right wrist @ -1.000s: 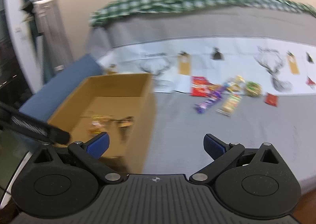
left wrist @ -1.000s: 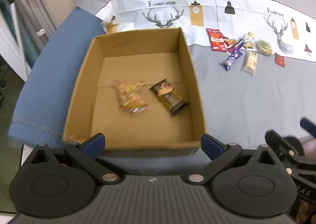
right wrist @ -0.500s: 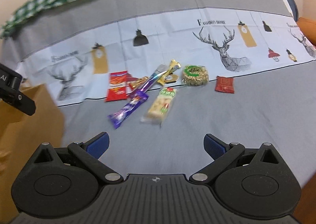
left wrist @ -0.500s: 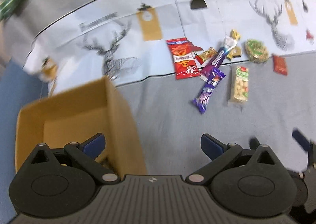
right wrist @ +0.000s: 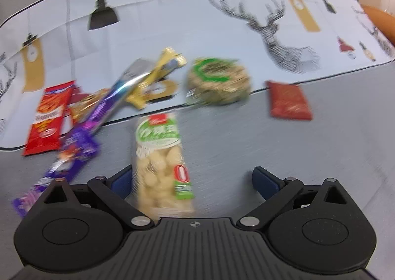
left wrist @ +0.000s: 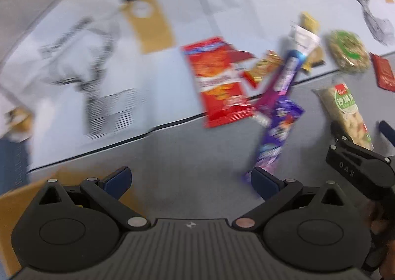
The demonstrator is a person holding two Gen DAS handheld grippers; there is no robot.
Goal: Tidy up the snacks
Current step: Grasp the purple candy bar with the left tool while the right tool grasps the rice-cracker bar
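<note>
Here | grey cloth (right wrist: 271,146) | deer-print panel (right wrist: 197,20) | snacks (right wrist: 160,156) scattered

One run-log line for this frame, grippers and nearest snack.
left gripper: open, empty | right gripper: open, empty, above green-label snack pack | purple wrapper: ahead of left gripper | phase: approach

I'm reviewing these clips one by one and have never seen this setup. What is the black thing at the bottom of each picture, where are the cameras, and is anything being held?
No robot here: a person carries a hand-held gripper in each hand, and a fisheye camera on each looks forward along its two blue-tipped fingers. The black shape is the gripper body. In the left view, the left hand-held gripper is open and empty; the right hand-held gripper, also open, hovers over a green-labelled pale snack pack. Loose snacks lie on a grey cloth: a red chip bag, a purple bar, a round green-labelled cake, a small red packet. Nothing is held.
</note>
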